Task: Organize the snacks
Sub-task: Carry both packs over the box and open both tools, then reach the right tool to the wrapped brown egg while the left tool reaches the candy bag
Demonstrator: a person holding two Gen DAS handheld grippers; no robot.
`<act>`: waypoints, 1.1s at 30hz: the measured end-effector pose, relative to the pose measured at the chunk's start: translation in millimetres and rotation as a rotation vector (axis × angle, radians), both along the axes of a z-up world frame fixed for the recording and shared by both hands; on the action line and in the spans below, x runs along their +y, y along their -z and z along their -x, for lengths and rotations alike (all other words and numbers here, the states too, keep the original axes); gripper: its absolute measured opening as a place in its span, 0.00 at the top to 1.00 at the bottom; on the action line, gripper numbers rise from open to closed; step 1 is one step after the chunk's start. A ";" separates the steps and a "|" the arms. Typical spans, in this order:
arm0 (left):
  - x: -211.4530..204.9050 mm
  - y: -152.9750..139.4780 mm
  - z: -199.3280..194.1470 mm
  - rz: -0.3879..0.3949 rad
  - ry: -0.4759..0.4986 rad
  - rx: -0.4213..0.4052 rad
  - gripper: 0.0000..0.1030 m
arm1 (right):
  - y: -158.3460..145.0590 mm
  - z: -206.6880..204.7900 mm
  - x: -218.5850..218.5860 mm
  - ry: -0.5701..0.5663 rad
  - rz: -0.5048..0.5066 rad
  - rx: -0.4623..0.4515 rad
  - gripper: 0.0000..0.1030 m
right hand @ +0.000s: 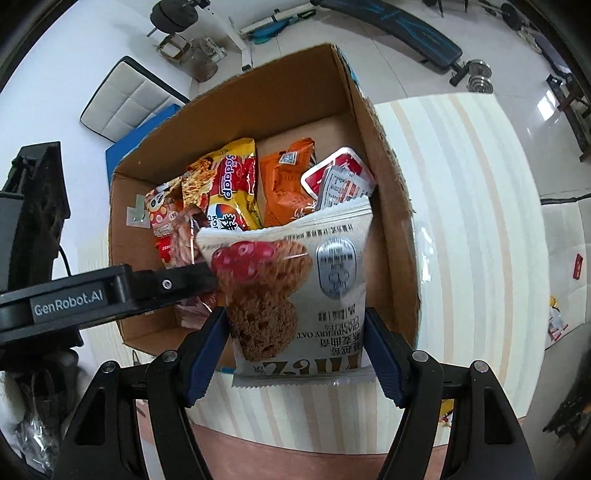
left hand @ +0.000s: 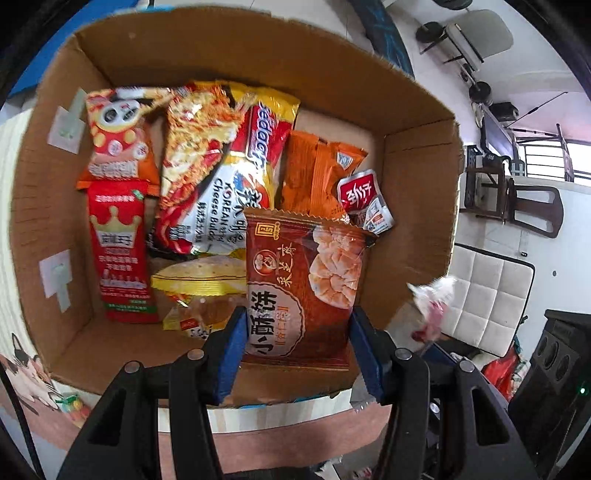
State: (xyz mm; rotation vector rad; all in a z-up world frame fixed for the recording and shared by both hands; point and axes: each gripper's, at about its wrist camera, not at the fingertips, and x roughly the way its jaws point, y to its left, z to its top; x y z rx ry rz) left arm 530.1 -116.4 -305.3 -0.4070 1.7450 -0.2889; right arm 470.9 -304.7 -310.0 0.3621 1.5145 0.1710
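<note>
Home, room doubling as a gym. Landmark: cardboard box of snacks on a bench with a striped cloth. Beyond the box's far wall: white tiled floor, a black workout bench, dumbbells, a weight plate. Left of the box: white quilted cushion. In the left wrist view, right of the box: dark wooden chair, railed window.
</note>
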 end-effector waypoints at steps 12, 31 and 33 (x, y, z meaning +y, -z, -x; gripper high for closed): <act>-1.1 6.4 -0.6 0.017 0.031 0.007 0.19 | 5.1 -8.5 8.7 -0.049 0.064 0.017 0.11; 22.9 -97.7 61.0 -0.247 0.056 -0.452 0.18 | -54.2 42.6 22.7 -0.094 0.137 -0.193 0.09; 29.8 -108.3 73.2 -0.267 0.043 -0.506 0.18 | -58.4 55.5 24.0 -0.090 0.120 -0.203 0.09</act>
